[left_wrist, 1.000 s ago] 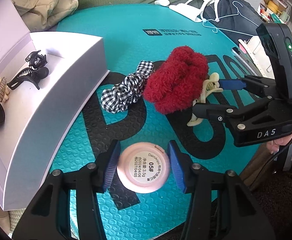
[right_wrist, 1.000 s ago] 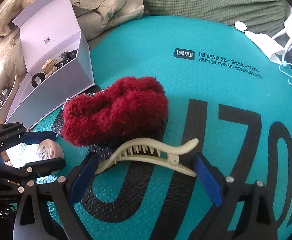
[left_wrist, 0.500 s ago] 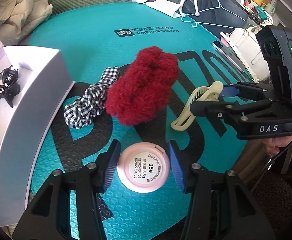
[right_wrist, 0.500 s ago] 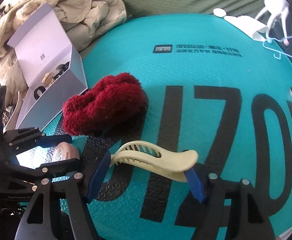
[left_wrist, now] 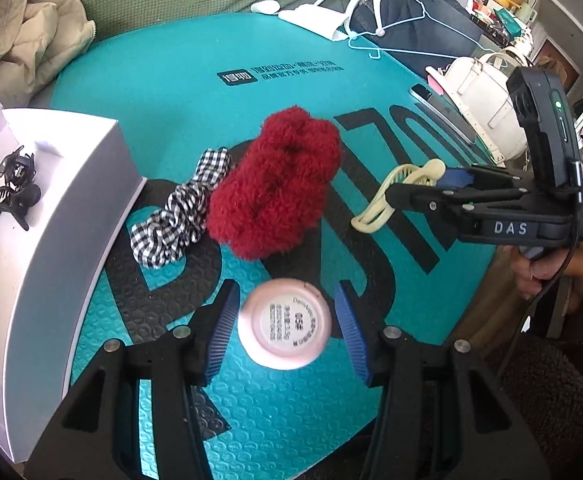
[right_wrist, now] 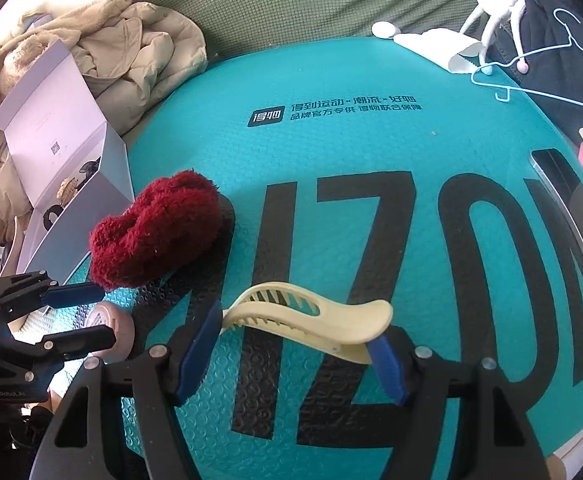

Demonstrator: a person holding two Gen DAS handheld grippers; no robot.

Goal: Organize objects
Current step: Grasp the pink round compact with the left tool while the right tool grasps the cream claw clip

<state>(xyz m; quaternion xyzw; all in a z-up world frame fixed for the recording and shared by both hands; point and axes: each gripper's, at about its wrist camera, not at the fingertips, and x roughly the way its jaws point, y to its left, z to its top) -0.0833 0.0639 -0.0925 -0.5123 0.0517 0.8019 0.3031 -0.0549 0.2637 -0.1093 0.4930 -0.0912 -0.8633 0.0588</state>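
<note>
Cream plastic, the clip [right_wrist: 311,322] is stiff, light and likely slippery, so the right gripper [right_wrist: 291,354] clamps it end to end, lifted off the teal mat [right_wrist: 371,152]. The right jaws have just been closing on it. The left gripper [left_wrist: 285,330] pinches a pink jar [left_wrist: 284,323] by its rim, near the red scrunchie [left_wrist: 275,186] and the white box [left_wrist: 51,200].

Two matte black plastic frames, angular, studded with round silver screws. Ribbed blue pads on the left tool [left_wrist: 285,330] and right tool [right_wrist: 295,354]. White "DAS" lettering along the right one's side, dark camera housing with a small green light above, thin black cable trailing down. Hand [left_wrist: 547,268] below, dark fuzzy sleeve.
</note>
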